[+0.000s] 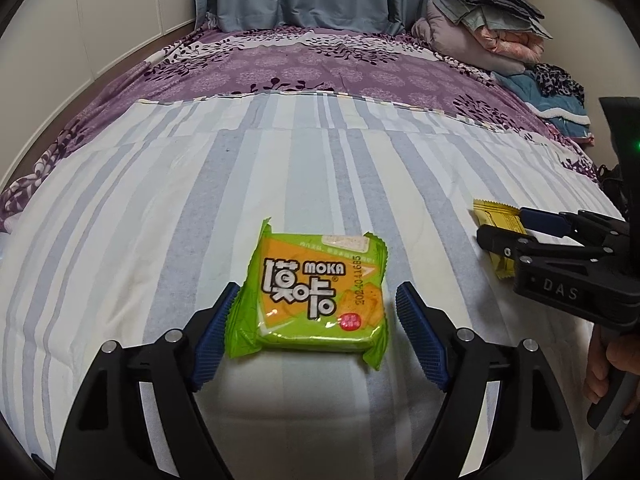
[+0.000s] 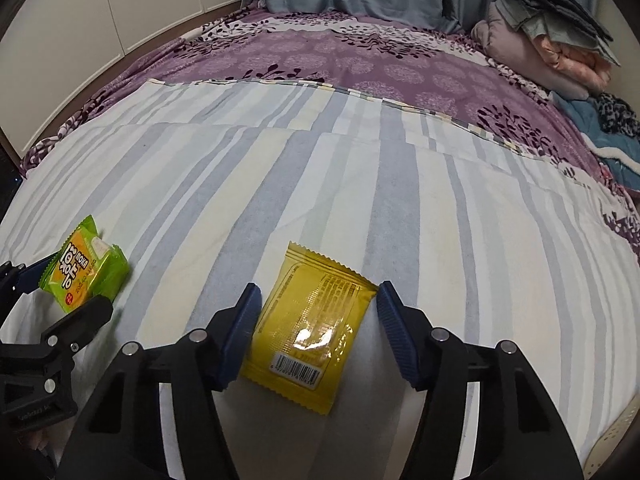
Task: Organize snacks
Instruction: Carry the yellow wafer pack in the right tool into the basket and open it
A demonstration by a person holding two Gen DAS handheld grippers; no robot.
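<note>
Through my left wrist camera, my left gripper (image 1: 316,320) is spread wide, its blue-padded fingers (image 1: 214,340) on either side of the green MOKA snack pack (image 1: 314,300), which lies flat and label-up on the striped sheet (image 1: 160,208) near the front edge of the bed. The left pad looks to be just at the wrapper's crimped edge, though I cannot tell if it touches; the right pad stands apart from it. Off toward the bed's right edge I see my right gripper (image 1: 502,226) reaching in from the side, with the yellow snack packet (image 1: 496,220) lying between its fingers, and part of my right hand (image 1: 608,364) on the handle below. At the far right corner of the bed sits a pile of folded bedding (image 1: 484,24), with the purple floral cover (image 1: 300,68) spread across the far end. Through my right wrist camera, my right gripper (image 2: 316,330) is also wide apart, straddling the yellow snack packet (image 2: 310,328), which lies flat with its barcode side up, tilted a little. Its left edge sits just beside my left pad and its upper right corner nearly meets the right pad. Toward the bed's left edge, the green MOKA snack pack (image 2: 86,270) rests between the fingers of my left gripper (image 2: 74,284).
</note>
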